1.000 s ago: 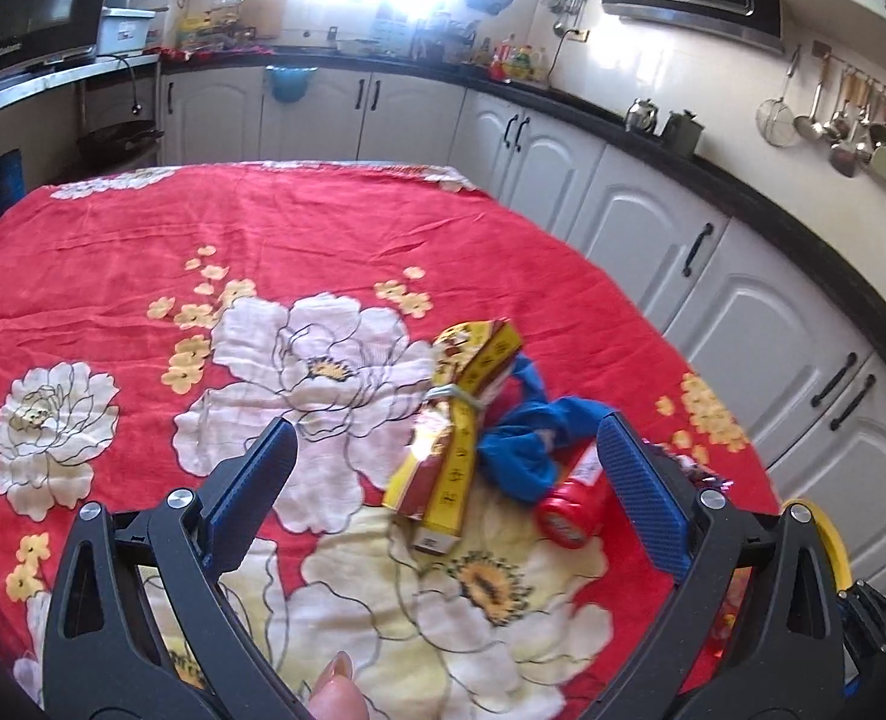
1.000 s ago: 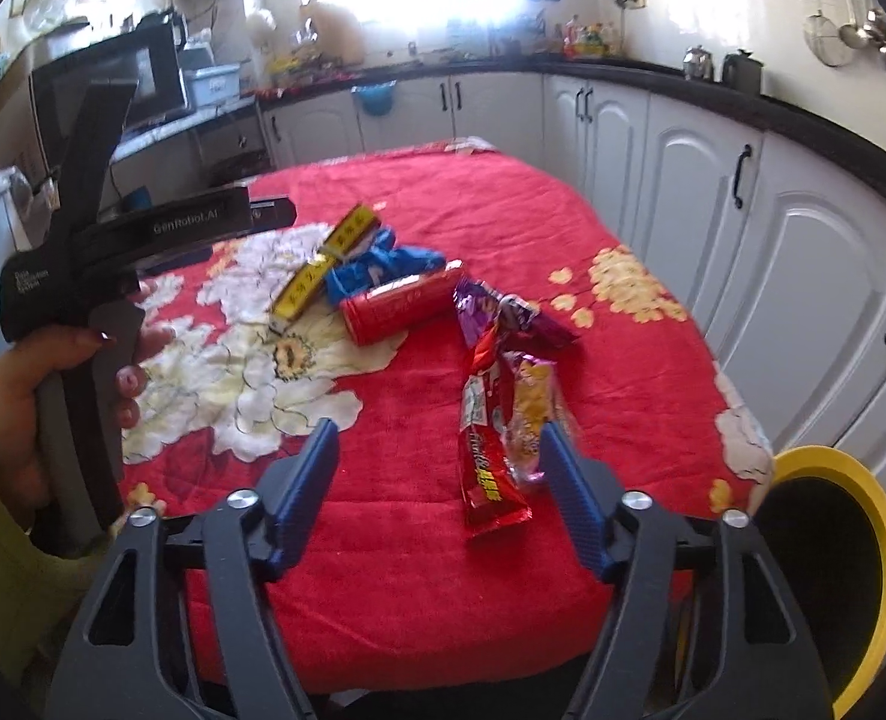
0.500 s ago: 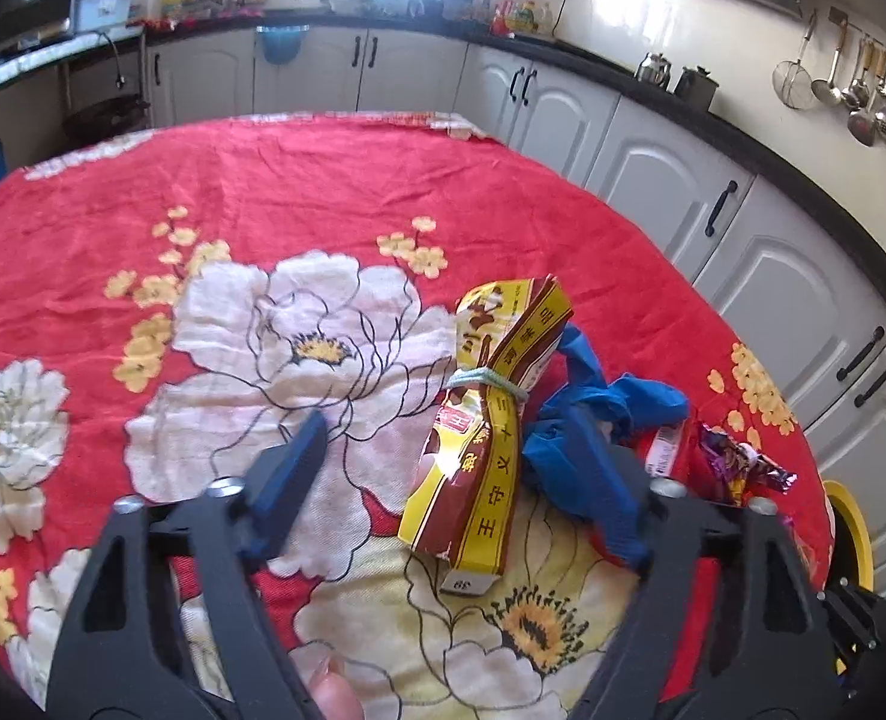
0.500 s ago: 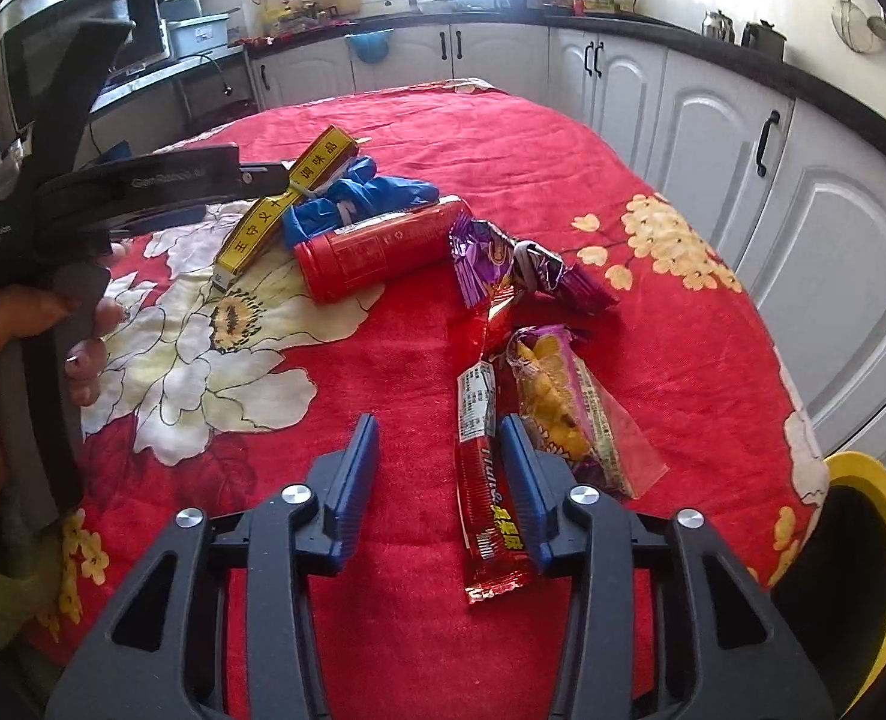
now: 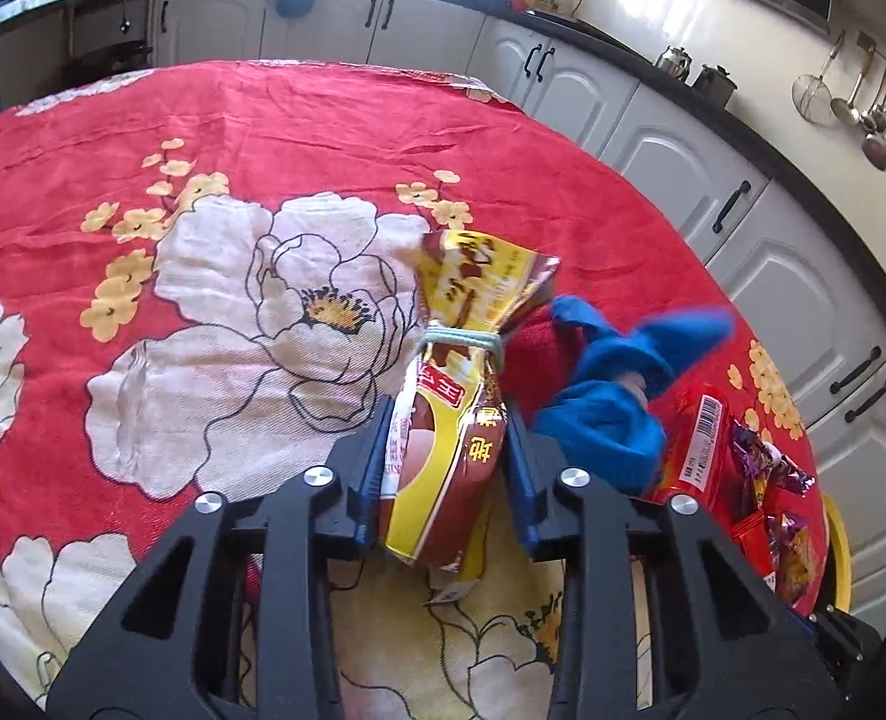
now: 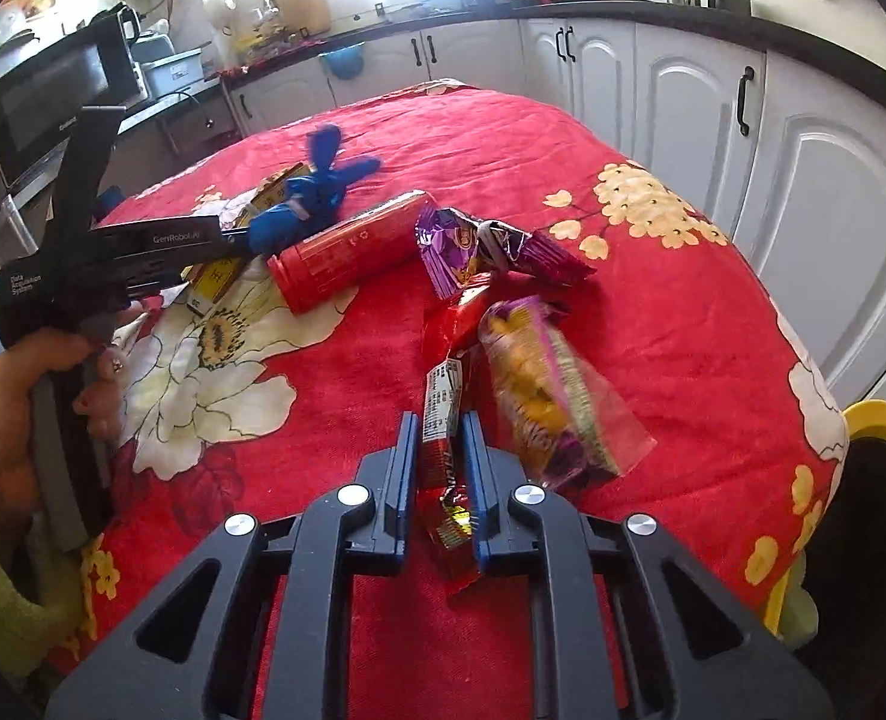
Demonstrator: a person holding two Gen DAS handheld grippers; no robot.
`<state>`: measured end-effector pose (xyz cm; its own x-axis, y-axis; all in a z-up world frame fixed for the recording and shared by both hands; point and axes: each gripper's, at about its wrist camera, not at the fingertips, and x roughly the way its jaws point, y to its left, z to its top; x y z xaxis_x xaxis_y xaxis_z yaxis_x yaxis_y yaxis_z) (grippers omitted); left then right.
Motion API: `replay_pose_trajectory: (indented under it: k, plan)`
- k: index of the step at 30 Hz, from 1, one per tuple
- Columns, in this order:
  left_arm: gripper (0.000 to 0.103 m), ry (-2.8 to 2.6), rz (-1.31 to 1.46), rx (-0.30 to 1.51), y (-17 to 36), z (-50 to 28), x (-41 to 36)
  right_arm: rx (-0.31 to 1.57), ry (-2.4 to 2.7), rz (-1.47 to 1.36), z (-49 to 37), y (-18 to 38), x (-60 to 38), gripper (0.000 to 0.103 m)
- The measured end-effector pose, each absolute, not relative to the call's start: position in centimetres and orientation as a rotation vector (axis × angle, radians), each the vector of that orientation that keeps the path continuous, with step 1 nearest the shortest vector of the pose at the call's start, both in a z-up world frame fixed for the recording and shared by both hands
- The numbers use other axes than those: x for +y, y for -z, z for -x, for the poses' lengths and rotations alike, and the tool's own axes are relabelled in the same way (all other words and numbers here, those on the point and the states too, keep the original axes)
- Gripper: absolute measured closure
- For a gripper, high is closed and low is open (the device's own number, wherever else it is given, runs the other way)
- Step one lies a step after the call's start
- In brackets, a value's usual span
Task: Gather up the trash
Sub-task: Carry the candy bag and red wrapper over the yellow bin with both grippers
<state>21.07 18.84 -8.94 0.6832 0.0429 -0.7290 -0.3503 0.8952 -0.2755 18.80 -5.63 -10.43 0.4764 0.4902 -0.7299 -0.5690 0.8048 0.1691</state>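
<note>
My left gripper (image 5: 447,441) is shut on a yellow and brown snack bag (image 5: 456,414) tied with a rubber band, on the red flowered tablecloth (image 5: 263,138). A blue cloth bundle (image 5: 616,396) and a red can (image 5: 697,450) lie just right of it. My right gripper (image 6: 438,456) is shut on a long red wrapper (image 6: 443,420). A clear bag of yellow snacks (image 6: 544,402) lies right of it, a purple wrapper (image 6: 484,249) and the red can (image 6: 353,255) lie beyond. The left gripper (image 6: 113,252) also shows in the right wrist view.
A yellow-rimmed bin (image 6: 874,450) stands beside the table at the right, also in the left wrist view (image 5: 835,540). White kitchen cabinets (image 6: 682,84) and a dark counter run behind and to the right. A microwave (image 6: 53,102) stands at the back left.
Both grippers moved forward and closed: the left onto the yellow snack bag, the right onto the long red wrapper. The blue bundle has shifted slightly.
</note>
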Motion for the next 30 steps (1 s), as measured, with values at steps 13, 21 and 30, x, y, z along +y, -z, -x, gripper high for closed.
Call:
replay_pose_trajectory:
  k: [13,21,30]
  plan:
    - [0.079,-0.223,0.457,0.747,7.9,-18.1,18.7,0.84,-0.714,0.105,-15.5,9.7,-6.2,0.092]
    - [0.079,-0.201,0.399,0.681,5.1,-16.6,17.1,0.807,-0.721,0.087,-14.1,8.3,-7.3,0.092]
    - [0.079,-0.125,0.372,0.617,2.0,-15.7,14.2,0.758,-0.707,0.029,-13.3,6.1,-10.1,0.092]
